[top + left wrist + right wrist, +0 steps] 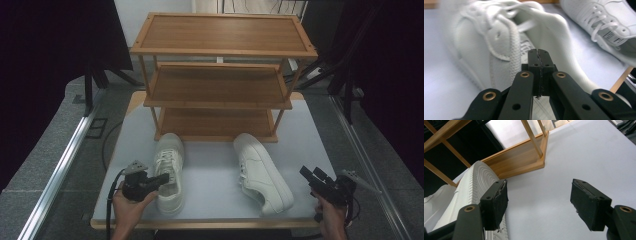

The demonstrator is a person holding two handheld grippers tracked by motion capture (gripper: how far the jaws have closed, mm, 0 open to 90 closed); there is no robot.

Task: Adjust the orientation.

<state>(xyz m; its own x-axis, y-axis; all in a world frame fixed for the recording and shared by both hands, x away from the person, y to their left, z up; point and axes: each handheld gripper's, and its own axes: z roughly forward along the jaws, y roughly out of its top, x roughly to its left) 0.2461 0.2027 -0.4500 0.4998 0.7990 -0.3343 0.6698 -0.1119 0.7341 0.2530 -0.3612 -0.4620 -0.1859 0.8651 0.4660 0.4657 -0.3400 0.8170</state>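
- Left gripper (161,180): held low at the near left of the table (210,165), its jaws pressed together with nothing between them; the tips are seen just above the heel opening of the left shoe.
- Left shoe (169,172): a white lace-up sneaker, set upright on its sole, toe toward the bottom shelf of the wooden rack (215,125). It is judged light, with a soft, yielding upper and a stiffer rubber sole. The padded heel collar (544,27) is judged the best place for a pinch; laces are likely to slip or pull loose.
- Right shoe (261,172): the matching sneaker, lying tipped on its side, well apart from the first, the ribbed sole (474,185) turned toward the right gripper. A grip on the heel collar or the sole edge is judged firmest; the smooth side panel may be slippery.
- Right gripper (314,179): held at the near right edge, jaws spread wide and empty, just beside the right shoe.
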